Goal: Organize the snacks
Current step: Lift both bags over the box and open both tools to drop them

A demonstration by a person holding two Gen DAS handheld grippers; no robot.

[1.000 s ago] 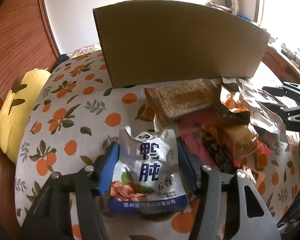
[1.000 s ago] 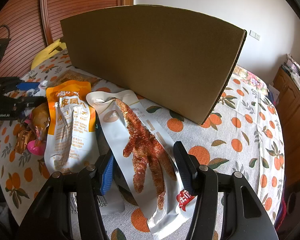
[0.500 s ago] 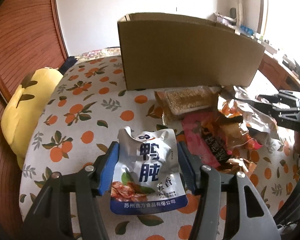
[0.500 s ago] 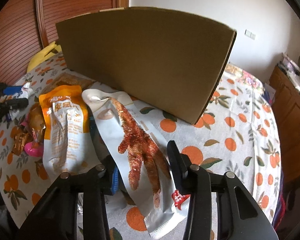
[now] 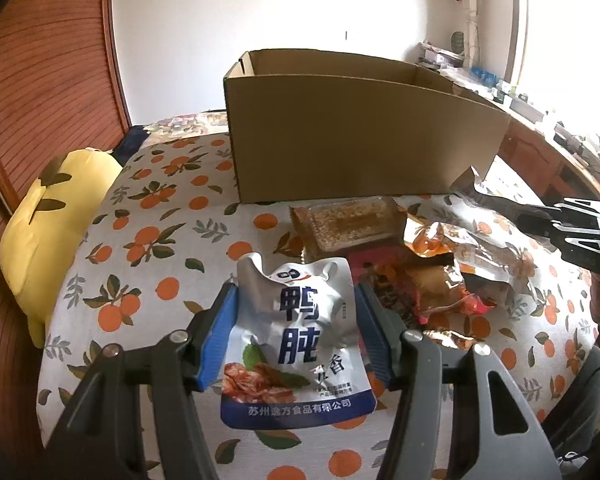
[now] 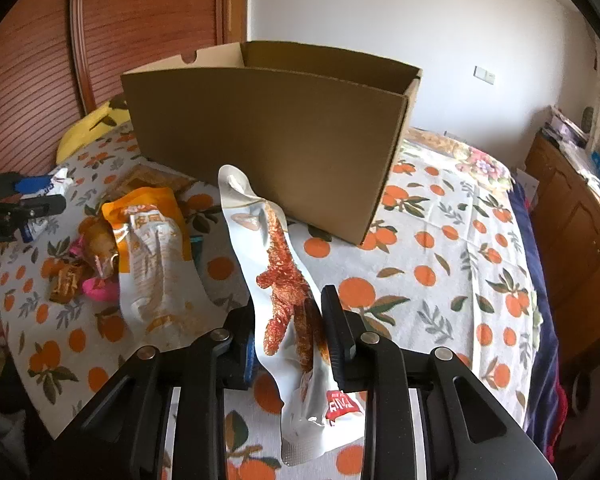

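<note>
Fingers of the left gripper (image 5: 296, 320) clamped on both side edges of a white-and-blue pouch (image 5: 300, 340) printed with large blue characters, blue pads (image 5: 220, 336) pressing its sides, pouch held flat above the orange-print cloth (image 5: 148, 248); fingers of the right gripper (image 6: 286, 334) closing on a long white chicken-foot packet (image 6: 278, 276), already pinching its lower half, upper end curling up free toward the cardboard box (image 6: 276, 140), lower end with a red label hanging below the grip; packet lifted clear of the cloth. Open-topped box standing upright at the far side of the cloth, nothing visible of its floor from either view. Between the two grippers, loose on the cloth: an orange-and-white packet (image 6: 152, 256) lying just beside the held chicken-foot packet; a clear tray of brown crumbly bars (image 5: 348, 224) close to the box's near wall; a pink wrapper (image 5: 376, 268) and small amber-wrapped sweets (image 6: 96, 252) heaped together, touching one another. Yellow plush toy (image 5: 48, 220) at the left edge of the cloth, against the reddish wooden panelling (image 5: 40, 80); wooden cabinet (image 6: 572, 232) along the right side.
</note>
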